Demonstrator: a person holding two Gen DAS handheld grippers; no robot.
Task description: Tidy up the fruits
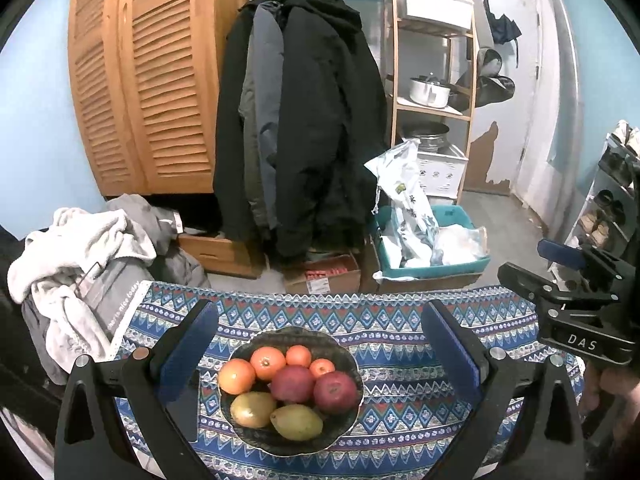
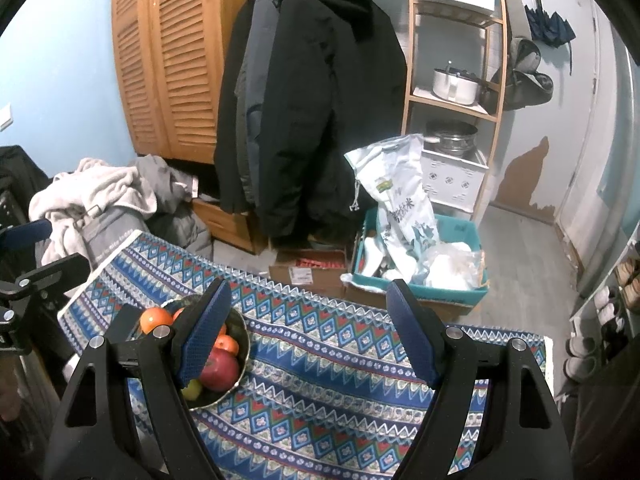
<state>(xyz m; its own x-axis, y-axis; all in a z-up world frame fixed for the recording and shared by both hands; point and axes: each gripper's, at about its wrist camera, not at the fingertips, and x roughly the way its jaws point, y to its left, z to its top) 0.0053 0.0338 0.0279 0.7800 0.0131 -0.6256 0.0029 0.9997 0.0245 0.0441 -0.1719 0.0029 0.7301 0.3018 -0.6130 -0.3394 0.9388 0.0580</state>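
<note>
A dark bowl (image 1: 344, 426) sits on the patterned blue tablecloth (image 1: 404, 344), holding several oranges (image 1: 267, 362), two red apples (image 1: 335, 392) and two green-yellow mangoes (image 1: 297, 422). My left gripper (image 1: 318, 322) hangs open above the bowl, fingers wide on either side and touching nothing. My right gripper (image 2: 308, 308) is open too, over bare cloth to the right of the bowl (image 2: 242, 330); its left finger (image 2: 206, 330) hides part of the fruit. A red apple (image 2: 220, 368) and an orange (image 2: 156, 319) show beside it. The right gripper also shows at the right edge of the left wrist view.
Beyond the table's far edge stand a louvred wooden wardrobe (image 1: 148, 92), hanging dark coats (image 1: 304, 120), a shelf with pots (image 1: 434, 92), a teal box with bags (image 1: 432, 248) and cardboard boxes on the floor. A pile of clothes (image 1: 80, 264) lies left. Shoe racks (image 2: 612, 312) stand right.
</note>
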